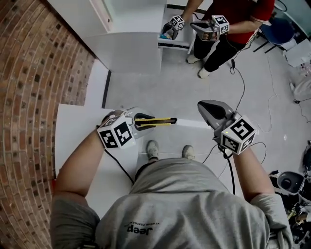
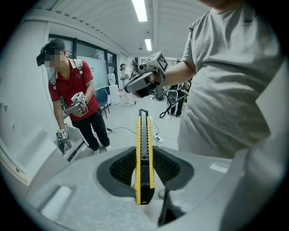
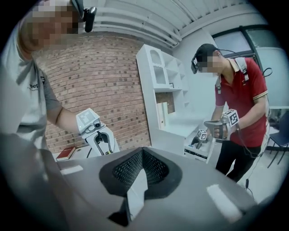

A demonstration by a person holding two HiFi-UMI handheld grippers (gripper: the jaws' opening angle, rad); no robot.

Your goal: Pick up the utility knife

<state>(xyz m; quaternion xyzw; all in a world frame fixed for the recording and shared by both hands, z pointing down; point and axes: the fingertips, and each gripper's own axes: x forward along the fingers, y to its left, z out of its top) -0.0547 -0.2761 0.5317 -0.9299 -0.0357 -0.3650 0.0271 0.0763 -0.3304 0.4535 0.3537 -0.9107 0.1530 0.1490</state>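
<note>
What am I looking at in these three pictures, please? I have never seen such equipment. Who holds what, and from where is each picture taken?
There is no robot here. A person holds a two-jaw gripper in each hand. The head view comes from a camera on that person's head, looking down. The two gripper views come from cameras riding on the grippers, each looking along its own jaws. The left gripper is closed on a yellow and black utility knife, held in the air near the white table. The right gripper is shut and empty. A red book lies near the brick wall. A second person in a red shirt uses similar grippers.
</note>
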